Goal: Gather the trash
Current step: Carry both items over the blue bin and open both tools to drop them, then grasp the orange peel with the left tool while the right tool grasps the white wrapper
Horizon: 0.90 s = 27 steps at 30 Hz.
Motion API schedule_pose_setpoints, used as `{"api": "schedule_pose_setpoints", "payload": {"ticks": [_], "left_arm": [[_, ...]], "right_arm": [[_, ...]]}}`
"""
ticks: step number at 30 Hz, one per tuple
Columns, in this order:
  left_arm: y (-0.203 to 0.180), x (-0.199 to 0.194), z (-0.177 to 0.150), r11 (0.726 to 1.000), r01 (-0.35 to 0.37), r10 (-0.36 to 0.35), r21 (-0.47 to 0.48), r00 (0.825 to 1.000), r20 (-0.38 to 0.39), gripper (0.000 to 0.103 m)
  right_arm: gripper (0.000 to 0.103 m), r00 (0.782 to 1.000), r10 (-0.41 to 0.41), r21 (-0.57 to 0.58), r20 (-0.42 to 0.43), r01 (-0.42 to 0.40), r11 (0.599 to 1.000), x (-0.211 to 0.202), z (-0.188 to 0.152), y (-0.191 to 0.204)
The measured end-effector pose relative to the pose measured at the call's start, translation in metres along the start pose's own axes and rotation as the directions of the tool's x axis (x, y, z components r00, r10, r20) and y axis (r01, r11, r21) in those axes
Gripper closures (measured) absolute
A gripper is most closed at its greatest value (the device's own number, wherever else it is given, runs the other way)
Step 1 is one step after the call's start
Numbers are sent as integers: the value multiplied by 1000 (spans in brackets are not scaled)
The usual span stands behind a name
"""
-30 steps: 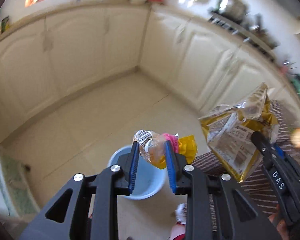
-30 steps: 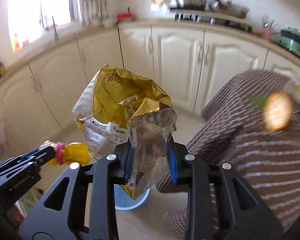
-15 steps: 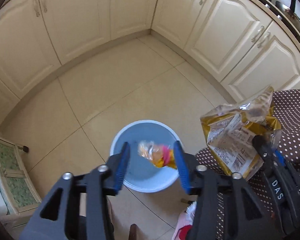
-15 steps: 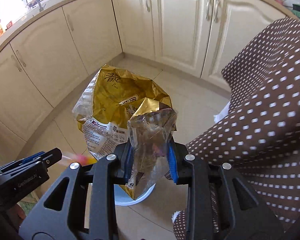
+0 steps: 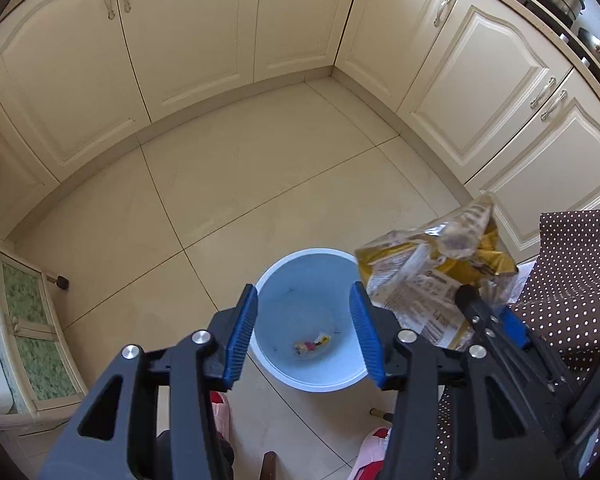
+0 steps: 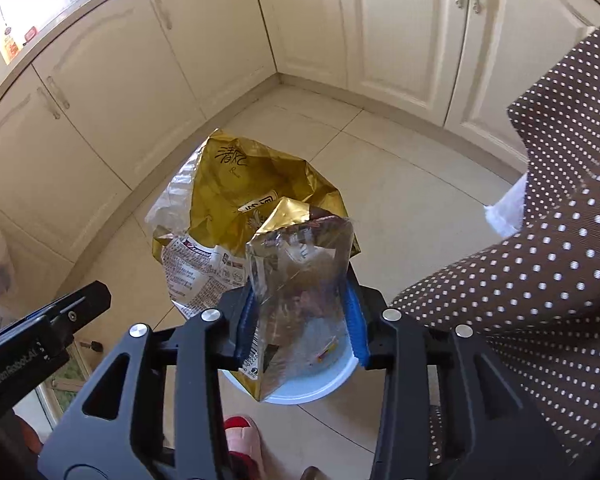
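Observation:
A light blue bin (image 5: 300, 280) stands on the tiled floor, directly below my left gripper (image 5: 304, 328), which is open and empty. A small pink and yellow wrapper (image 5: 311, 346) lies at the bin's bottom. My right gripper (image 6: 300, 312) is shut on a crumpled gold snack bag (image 6: 252, 208) and holds it above the bin (image 6: 320, 388), whose rim shows under the bag. The gold bag (image 5: 424, 276) also shows at the right of the left wrist view, over the bin's right edge.
Cream kitchen cabinets (image 5: 180, 40) wrap around the floor corner. A table with a brown dotted cloth (image 6: 540, 280) is at the right. A low green-panelled cabinet (image 5: 28, 320) stands at the left. Pink slippers (image 6: 244, 440) are below the grippers.
My left gripper opened and the pink and yellow wrapper fell into the bin. Both grippers tilted down toward the floor. The right gripper still holds the gold bag.

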<state>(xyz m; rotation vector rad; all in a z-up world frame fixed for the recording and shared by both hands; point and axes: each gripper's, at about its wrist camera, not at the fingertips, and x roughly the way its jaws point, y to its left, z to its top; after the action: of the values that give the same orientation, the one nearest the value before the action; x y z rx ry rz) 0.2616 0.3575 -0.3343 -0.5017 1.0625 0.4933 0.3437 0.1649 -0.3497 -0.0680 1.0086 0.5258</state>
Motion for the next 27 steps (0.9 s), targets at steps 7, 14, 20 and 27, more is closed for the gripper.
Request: {"api": "schedule_pose_setpoints", "payload": {"ticks": [7, 14, 20, 27], "left_arm": [[8, -6, 5, 1000, 9, -9, -16, 1000, 19, 56], [5, -19, 5, 1000, 21, -20, -10, 999, 35, 56], [-9, -54, 5, 998, 55, -55, 11, 995, 84, 56], [-51, -129, -8, 986, 139, -156, 97, 968, 195, 56]], "right_arm": [[47, 1000, 31, 9, 6, -31, 999, 6, 3, -1], [43, 1000, 23, 21, 17, -23, 1000, -12, 3, 3], [43, 994, -8, 29, 109, 5, 1000, -66, 10, -7], [42, 955, -88, 57, 284, 75, 996, -171, 8, -33]]}}
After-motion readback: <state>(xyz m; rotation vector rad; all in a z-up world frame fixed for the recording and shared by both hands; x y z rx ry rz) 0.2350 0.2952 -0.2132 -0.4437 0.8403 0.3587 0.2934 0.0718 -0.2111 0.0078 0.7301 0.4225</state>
